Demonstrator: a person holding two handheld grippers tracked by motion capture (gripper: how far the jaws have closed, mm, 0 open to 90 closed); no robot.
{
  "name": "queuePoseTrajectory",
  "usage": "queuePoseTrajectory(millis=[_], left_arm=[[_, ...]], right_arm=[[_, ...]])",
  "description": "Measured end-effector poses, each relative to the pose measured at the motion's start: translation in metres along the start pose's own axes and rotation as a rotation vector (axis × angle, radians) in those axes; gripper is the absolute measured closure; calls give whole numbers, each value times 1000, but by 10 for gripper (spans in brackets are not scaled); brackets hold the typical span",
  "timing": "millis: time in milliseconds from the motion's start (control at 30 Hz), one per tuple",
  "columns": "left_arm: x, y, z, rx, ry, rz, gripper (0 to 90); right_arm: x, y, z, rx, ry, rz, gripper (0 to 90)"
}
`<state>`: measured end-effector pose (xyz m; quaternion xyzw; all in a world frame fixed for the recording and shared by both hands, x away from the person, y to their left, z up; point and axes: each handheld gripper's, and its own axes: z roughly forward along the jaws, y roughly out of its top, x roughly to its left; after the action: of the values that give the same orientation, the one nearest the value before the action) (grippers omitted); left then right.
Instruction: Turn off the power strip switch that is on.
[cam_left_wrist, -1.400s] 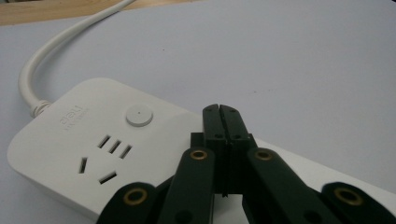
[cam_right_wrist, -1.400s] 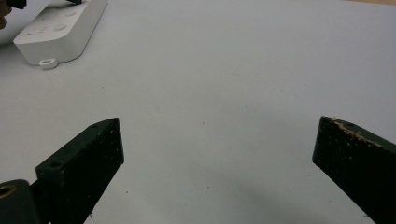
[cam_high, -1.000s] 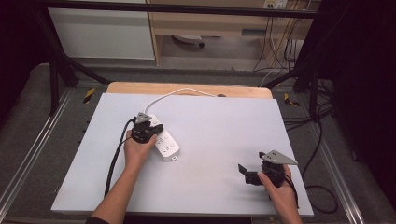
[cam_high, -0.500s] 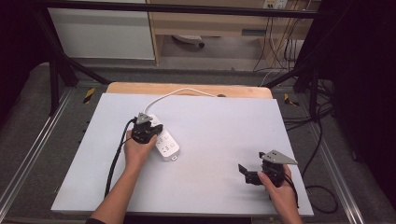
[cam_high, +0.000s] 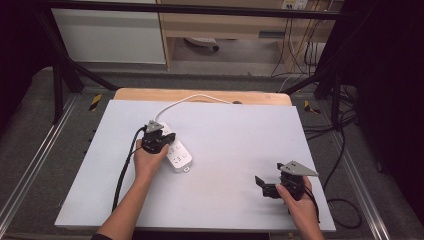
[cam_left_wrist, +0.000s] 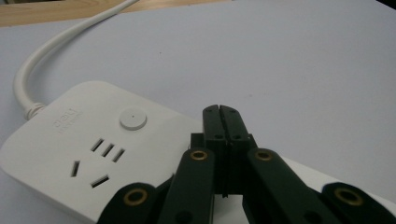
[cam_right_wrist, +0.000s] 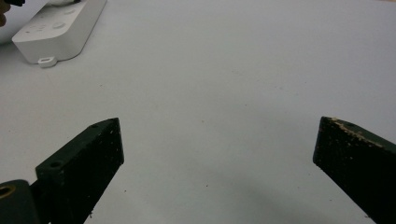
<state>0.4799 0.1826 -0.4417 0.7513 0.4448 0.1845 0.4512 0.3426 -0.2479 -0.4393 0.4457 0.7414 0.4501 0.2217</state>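
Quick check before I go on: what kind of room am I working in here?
Probably a lab or workshop test bench: a pale grey table top framed by black metal struts, loose black cables hanging behind, and a white plastic power strip as the workpiece.

Grey floor (cam_high: 45, 115), wooden shelf unit (cam_high: 225, 25), tangled cables (cam_high: 300, 55) behind table.

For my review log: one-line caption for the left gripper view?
Left gripper, fingers shut, poised over a white power strip near its round button.
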Motion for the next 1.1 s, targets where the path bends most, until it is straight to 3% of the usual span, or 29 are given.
queuePoseTrajectory(millis=[133, 333, 533, 933, 1100], left_arm=[[-4, 1, 2, 3, 6, 18, 900], [-1, 1, 2, -1, -11, -24, 900], [2, 2, 1, -17, 1, -39, 900], [7, 9, -10, -72, 24, -17, 900], [6, 11, -12, -97, 39, -4, 710]], right_arm=[[0, 0, 0, -1, 1, 2, 23], [-2, 0, 0, 0, -1, 7, 23], [-2, 0, -1, -6, 0, 5, 23], [-2, 0, 0, -2, -5, 2, 24], [-2, 0, 1, 2, -4, 1, 24]])
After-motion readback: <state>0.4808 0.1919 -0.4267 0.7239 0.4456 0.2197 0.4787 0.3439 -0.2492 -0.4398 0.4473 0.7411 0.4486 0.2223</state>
